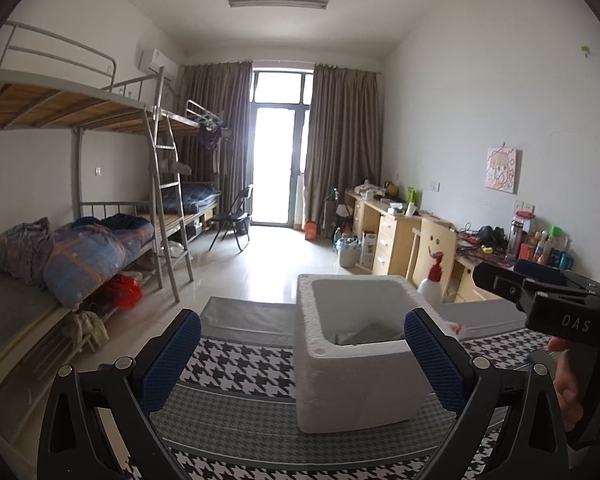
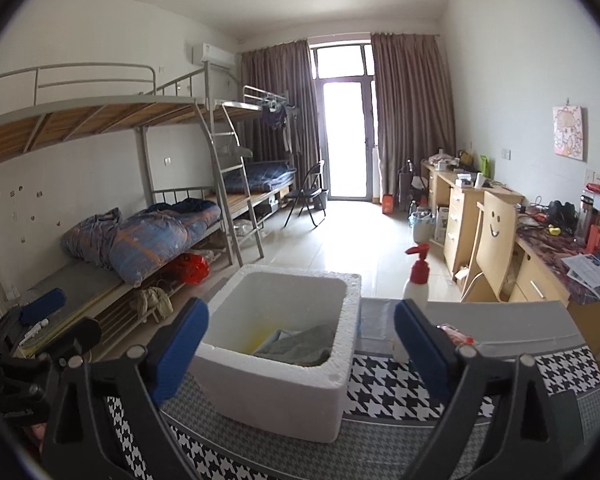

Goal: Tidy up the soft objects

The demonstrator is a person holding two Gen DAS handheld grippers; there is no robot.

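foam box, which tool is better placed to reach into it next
Probably the right tool: its open fingers frame the foam box opening, and the grey cloth inside shows plainly. The left tool, also open, sits lower, with the box off to its right and little of the cloth visible.

A surface (image 2: 380, 432) spread with a black-and-white houndstooth cloth (image 2: 384, 386) fills the lower part of both views; grey padding (image 2: 500, 322) shows at its far edge, right of centre in the right wrist view. A white foam box (image 2: 276, 384) stands upright on the cloth at lower centre, with grey fabric (image 2: 300, 346) lying inside it; a white spray bottle with a red pump (image 2: 417, 276) stands near the far edge, just right of the box, and a small red-and-clear packet (image 2: 456, 336) lies on the padding at right.
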